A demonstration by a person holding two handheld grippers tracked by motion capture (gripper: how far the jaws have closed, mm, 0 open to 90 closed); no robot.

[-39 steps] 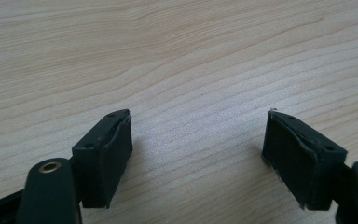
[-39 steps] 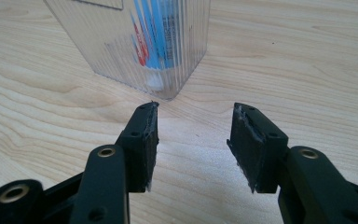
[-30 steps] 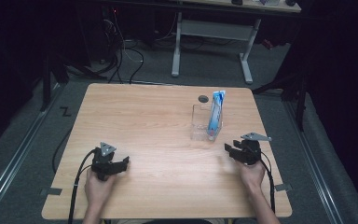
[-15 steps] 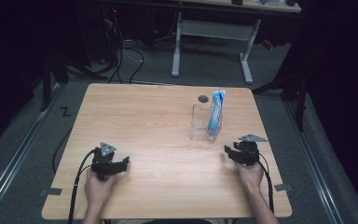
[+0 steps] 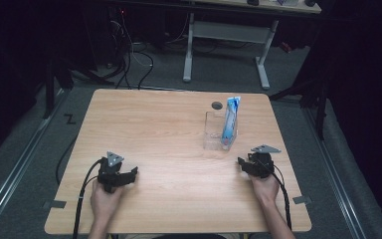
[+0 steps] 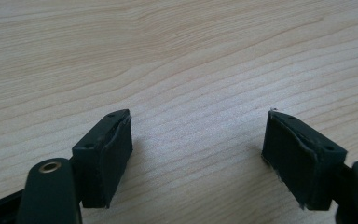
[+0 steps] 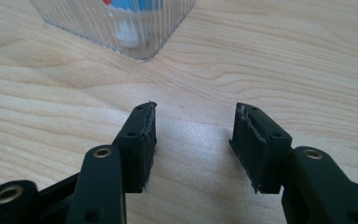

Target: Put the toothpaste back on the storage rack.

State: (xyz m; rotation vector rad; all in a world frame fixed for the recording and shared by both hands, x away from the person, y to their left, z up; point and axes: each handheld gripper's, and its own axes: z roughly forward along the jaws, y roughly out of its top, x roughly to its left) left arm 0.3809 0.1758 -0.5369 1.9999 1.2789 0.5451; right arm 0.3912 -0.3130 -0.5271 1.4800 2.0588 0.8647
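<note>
A clear plastic holder (image 5: 213,133) stands on the wooden table (image 5: 154,124) at the right, with a blue and white tube (image 5: 230,118) upright in it. My right gripper (image 5: 242,165) lies low on the table just in front and to the right of the holder. Its jaws have just been opening and nothing is between them. In the right gripper view the right gripper (image 7: 193,126) is open over bare wood, with the holder (image 7: 121,25) a short way ahead at the upper left. My left gripper (image 5: 131,174) rests at the near left. In the left gripper view the left gripper (image 6: 198,133) stands wide open over bare wood.
A small dark round hole (image 5: 217,105) sits in the tabletop behind the holder. Cables trail from both grippers off the near edge. Beyond the table stand a white desk frame (image 5: 226,45) and loose floor cables (image 5: 129,55).
The right gripper has shifted slightly to the left. The left gripper, the holder and the tube have not moved.
</note>
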